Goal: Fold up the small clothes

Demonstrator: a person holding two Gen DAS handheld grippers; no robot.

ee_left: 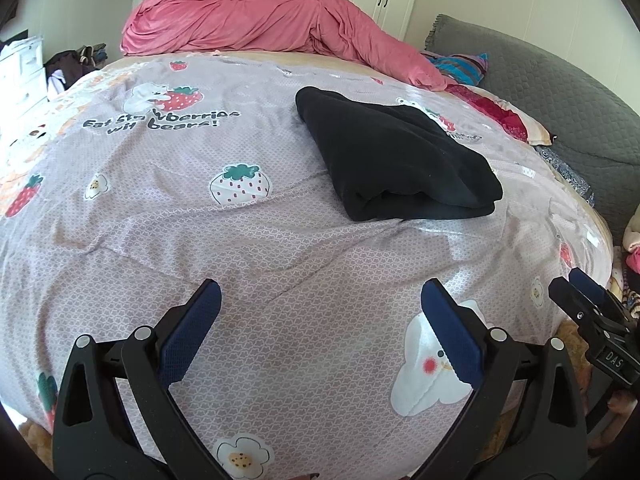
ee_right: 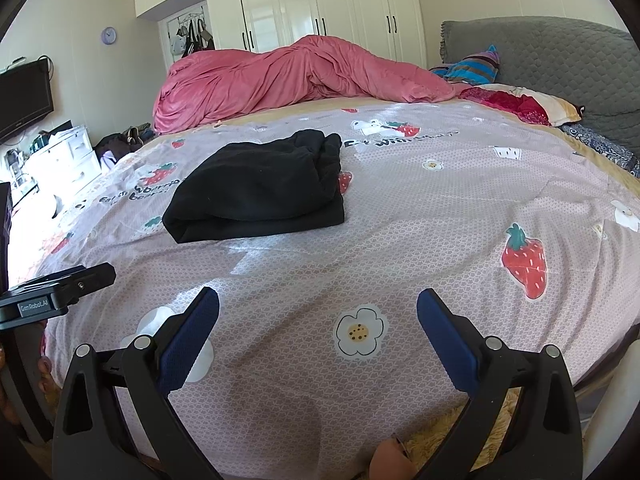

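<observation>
Both empty: left gripper [ee_left: 320,300] and right gripper [ee_right: 318,306] spread wide above strawberry-print lilac bedsheet [ee_right: 440,216]; folded black fabric garment [ee_right: 260,190] lies well ahead.

The lilac patterned cotton bedsheet [ee_left: 280,240] reads "Eat Strawberries with bears!"; the black plastic left gripper [ee_right: 60,292] says "GenRobot.AI"; the black right gripper [ee_left: 596,320] says "DAS".

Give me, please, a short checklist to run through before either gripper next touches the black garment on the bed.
1. Left gripper open and empty: ok.
2. Right gripper open and empty: ok.
3. Black garment already folded into a compact stack: ok.
4. Garment's edges lined up: not ok, the far end looks bunched.
5. Printed bedsheet around the garment free of other items: ok.
6. More small clothes waiting to be folded: cannot tell.
</observation>
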